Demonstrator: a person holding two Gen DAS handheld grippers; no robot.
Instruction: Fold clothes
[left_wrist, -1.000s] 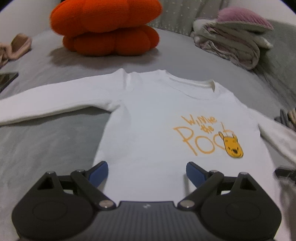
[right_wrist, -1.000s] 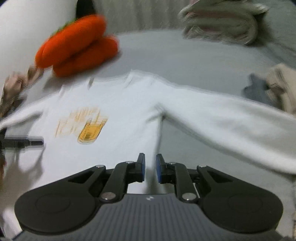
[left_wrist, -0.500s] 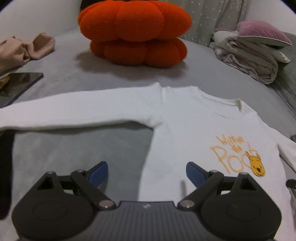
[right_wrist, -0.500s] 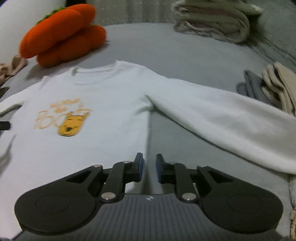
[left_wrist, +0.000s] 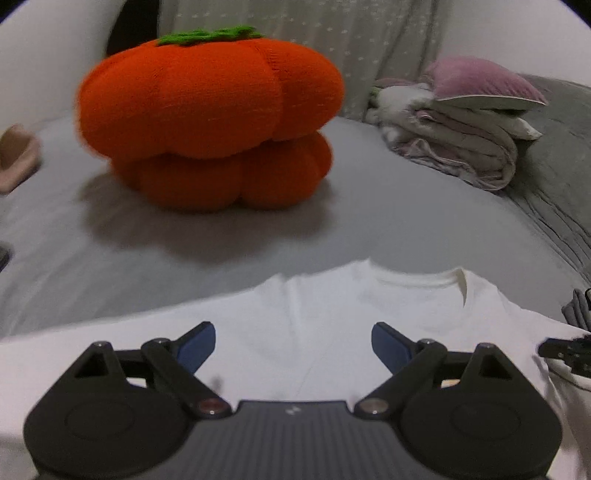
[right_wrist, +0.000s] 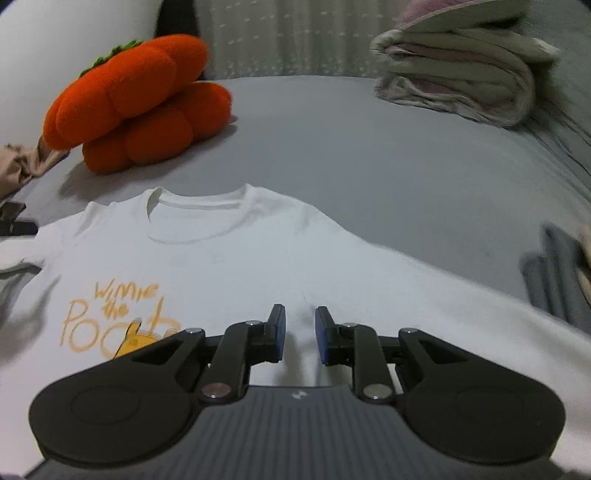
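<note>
The left tool (left_wrist: 293, 341) stands wide apart over the shoulder of a white long-sleeved shirt (left_wrist: 332, 317), holding nothing. The right tool (right_wrist: 300, 334) has only a narrow gap between its blue pads and hovers over the shirt's other shoulder seam, gripping nothing. The shirt lies flat, front up, on a grey bed (right_wrist: 369, 147), its orange print (right_wrist: 110, 317) showing. Beyond the collar sit an orange pumpkin cushion (left_wrist: 210, 110) and a folded blanket pile (right_wrist: 461, 74).

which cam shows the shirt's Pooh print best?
Right wrist: the orange print on the white shirt is readable, its lower edge hidden behind the right gripper. Left wrist shows only the shirt's blank shoulder and collar.
</note>
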